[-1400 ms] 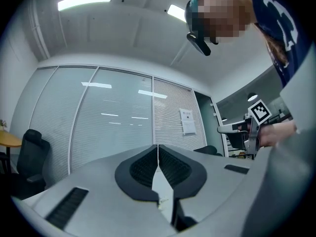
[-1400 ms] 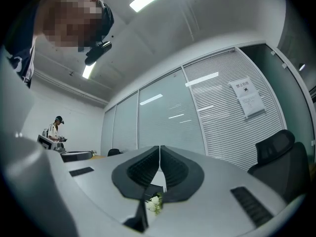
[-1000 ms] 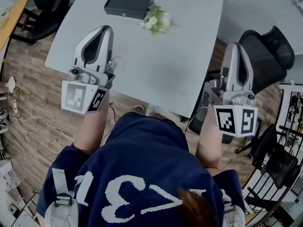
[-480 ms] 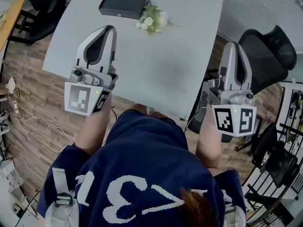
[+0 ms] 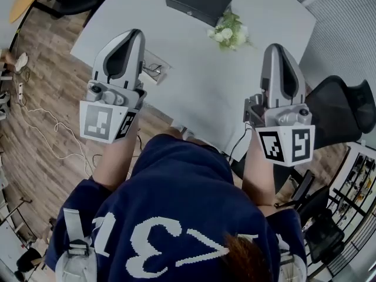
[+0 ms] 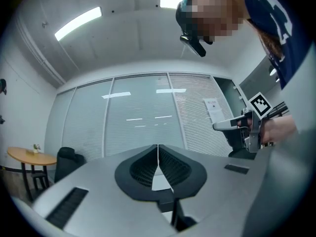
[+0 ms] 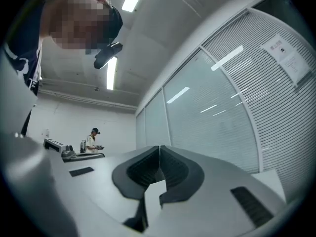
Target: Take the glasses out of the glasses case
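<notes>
Pale desk [image 5: 200, 87] below: over its near edge the left gripper [image 5: 133, 35] and right gripper [image 5: 276, 47] hover, jaws pressed together, holding nothing. At the far edge sits the closed glasses case [image 5: 197, 2], probably rigid and light. Its lid's front lip looks the best hold.

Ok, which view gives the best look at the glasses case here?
The head view: the black glasses case lies closed at the far end of the table, beside the flowers. Both gripper views look up at ceiling and blinds and show none of it.
</notes>
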### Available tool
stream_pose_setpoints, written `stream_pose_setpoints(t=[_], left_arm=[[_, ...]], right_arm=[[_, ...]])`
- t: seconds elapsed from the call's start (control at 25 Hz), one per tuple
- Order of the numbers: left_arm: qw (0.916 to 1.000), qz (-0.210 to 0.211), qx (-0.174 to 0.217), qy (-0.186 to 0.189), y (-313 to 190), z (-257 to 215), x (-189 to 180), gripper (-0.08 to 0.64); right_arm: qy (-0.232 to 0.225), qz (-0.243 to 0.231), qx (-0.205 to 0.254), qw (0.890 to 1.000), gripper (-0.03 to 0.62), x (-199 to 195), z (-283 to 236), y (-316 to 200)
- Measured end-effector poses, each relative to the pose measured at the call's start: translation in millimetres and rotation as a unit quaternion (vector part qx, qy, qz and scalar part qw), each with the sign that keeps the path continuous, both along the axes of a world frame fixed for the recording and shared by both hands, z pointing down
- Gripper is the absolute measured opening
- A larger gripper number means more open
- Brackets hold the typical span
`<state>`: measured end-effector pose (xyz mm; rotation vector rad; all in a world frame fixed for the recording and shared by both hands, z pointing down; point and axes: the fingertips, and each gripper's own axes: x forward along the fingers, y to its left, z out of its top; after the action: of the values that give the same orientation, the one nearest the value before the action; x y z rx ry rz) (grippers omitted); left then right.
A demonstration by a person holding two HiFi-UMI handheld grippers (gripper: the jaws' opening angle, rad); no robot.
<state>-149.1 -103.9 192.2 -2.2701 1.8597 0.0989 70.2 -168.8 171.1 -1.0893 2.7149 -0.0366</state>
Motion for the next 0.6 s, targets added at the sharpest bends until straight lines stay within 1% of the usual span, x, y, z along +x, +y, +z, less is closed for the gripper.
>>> stream_pose_setpoints(t=[0.16, 0.28, 0.36, 0.44, 0.52, 0.6], left_arm=[[0.9984, -0.055, -0.01, 0.012, 16, 19, -51, 0.02], [0.9956, -0.088, -0.031, 0.011, 30, 33, -77, 0.02], [0.9932, -0.107, -0.042, 0.019, 39, 46, -91, 0.02], [0.9912, -0.119, -0.051, 0.028, 46, 59, -104, 0.02], [0.9896, -0.126, -0.061, 0.035, 51, 71, -113, 0.02], [0.9879, -0.132, -0.07, 0.042, 55, 84, -120, 0.02]], right_arm=[[0.013, -0.078, -0.006, 0.997, 0.026, -73, 15, -3], [0.04, -0.136, -0.025, 0.99, 0.028, -124, 38, 6], [0.069, -0.176, -0.043, 0.981, 0.028, -158, 61, 17], [0.108, -0.209, -0.056, 0.97, 0.028, -189, 88, 30], [0.149, -0.238, -0.068, 0.957, 0.028, -216, 120, 44], [0.191, -0.264, -0.085, 0.942, 0.028, -240, 155, 57]])
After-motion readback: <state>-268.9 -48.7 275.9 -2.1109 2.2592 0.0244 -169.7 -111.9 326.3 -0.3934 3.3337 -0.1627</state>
